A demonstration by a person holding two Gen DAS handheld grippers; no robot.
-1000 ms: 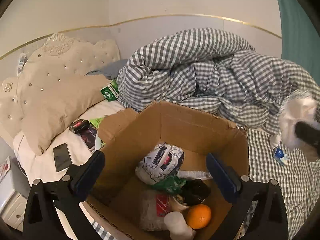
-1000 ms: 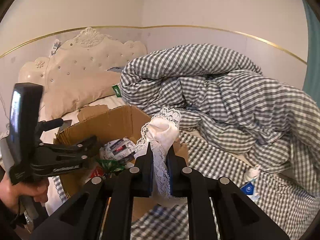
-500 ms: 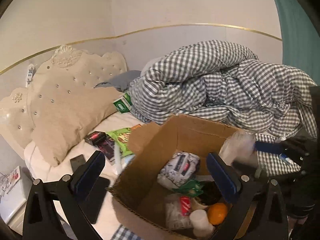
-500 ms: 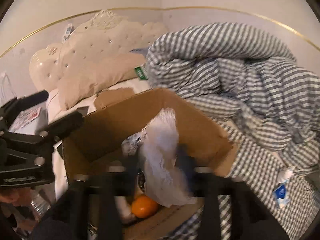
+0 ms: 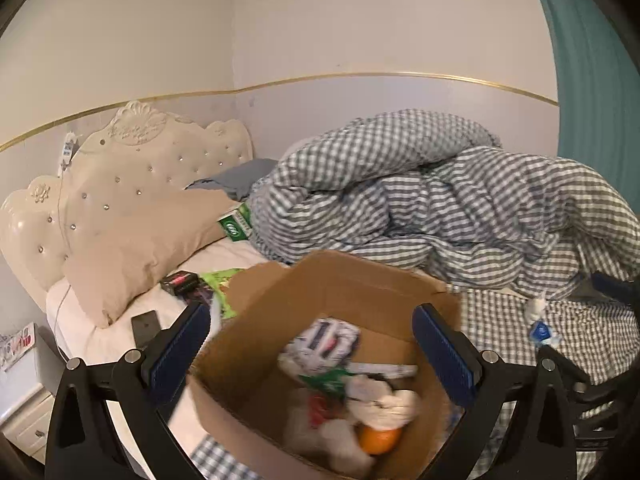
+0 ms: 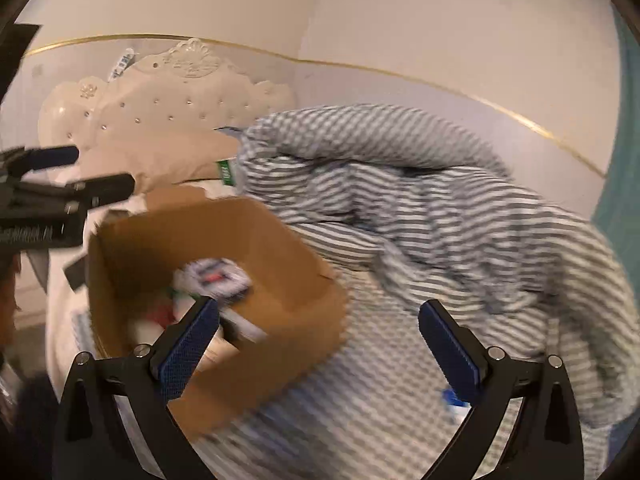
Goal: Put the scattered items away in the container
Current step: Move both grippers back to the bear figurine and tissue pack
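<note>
An open cardboard box [image 5: 352, 280] stands on the bed and holds a tissue pack [image 5: 324, 344], an orange [image 5: 378, 440], a white lace cloth [image 5: 384, 402] and other items. My left gripper [image 5: 312, 350] is open and empty above the box. My right gripper [image 6: 318, 342] is open and empty over the box's right rim [image 6: 316, 264], and the view is blurred. A small white and blue tube [image 5: 538, 326] lies on the checked sheet right of the box. A black packet [image 5: 180, 282], a green packet [image 5: 218, 280] and a phone [image 5: 145, 326] lie left of the box.
A bunched grey checked duvet [image 5: 420, 200] fills the back right of the bed. A beige pillow [image 5: 132, 248] leans on the cream headboard [image 5: 152, 152]. A green and white carton [image 5: 236, 226] sits between pillow and duvet. A white nightstand [image 5: 20, 400] is at the left.
My right gripper has opened and let go of the white lace cloth, which now lies in the box by the orange. The right gripper has drawn back to the right.
</note>
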